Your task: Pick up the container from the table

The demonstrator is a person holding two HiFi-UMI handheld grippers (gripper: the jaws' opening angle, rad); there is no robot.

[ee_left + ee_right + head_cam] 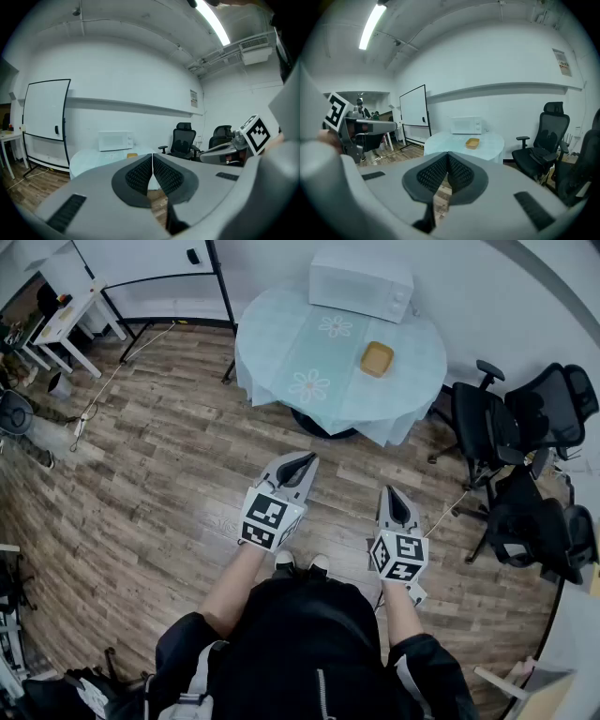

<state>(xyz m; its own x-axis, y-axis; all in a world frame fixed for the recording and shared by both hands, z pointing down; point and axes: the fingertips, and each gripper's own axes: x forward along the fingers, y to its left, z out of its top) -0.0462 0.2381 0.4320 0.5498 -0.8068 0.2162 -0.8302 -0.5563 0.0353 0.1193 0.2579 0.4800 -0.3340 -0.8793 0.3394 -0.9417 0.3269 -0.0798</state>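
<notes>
Head view: left gripper (pixel 307 460) and right gripper (pixel 388 493) are held low over the wood floor (pixel 169 484), side by side. Both are empty, with jaws pressed together and nothing between them. The yellow container (pixel 377 359) sits on the round counter (pixel 281 343) well ahead of both grippers, roughly straight ahead of the right one. A white microwave (pixel 361 285) stands beyond the container. Black office chairs (pixel 487 423) are off to the right of the right gripper.

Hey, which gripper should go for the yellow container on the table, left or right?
Probably right. The right gripper lines up with the yellow container, which sits on the right side of the table; the left gripper is offset. Both grippers' jaws are shut and empty.
</notes>
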